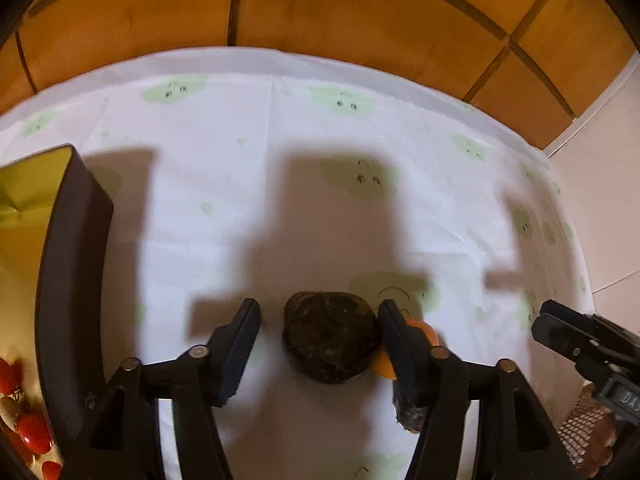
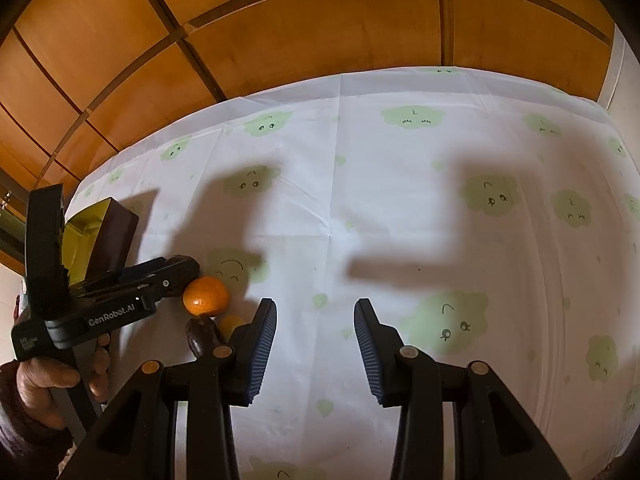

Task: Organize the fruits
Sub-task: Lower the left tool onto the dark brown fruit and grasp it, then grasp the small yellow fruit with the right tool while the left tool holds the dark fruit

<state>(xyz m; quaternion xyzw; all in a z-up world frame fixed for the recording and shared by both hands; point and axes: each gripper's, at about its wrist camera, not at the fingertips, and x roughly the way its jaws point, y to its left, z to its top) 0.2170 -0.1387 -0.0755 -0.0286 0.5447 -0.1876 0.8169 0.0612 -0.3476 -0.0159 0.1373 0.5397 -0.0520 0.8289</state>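
Right now the table (image 1: 280,140) wears a smooth white cloth with pale green cloud faces; a glossy dark box (image 1: 76,280) with yellow lining stands at its left edge. Left gripper (image 1: 318,340) straddles a dark, rough, roundish fruit (image 1: 331,340), long axis across the jaws: right finger touches, left stands off, so no pinch yet. A glossy orange (image 2: 206,296) sits just behind. Right gripper (image 2: 316,354) hangs spread, holding nothing, farther off.

Surfaces: cloth, wood, plastic, fruit skins.
Cloth (image 2: 400,220) thin, matt, creased; panelling (image 2: 320,24) smooth satin wood; gripper pads (image 2: 262,354) ribbed matt, arms hard black plastic; orange (image 2: 206,296) glossy, pitted; dark fruit (image 1: 332,340) rough, dull; box (image 1: 72,280) smooth.
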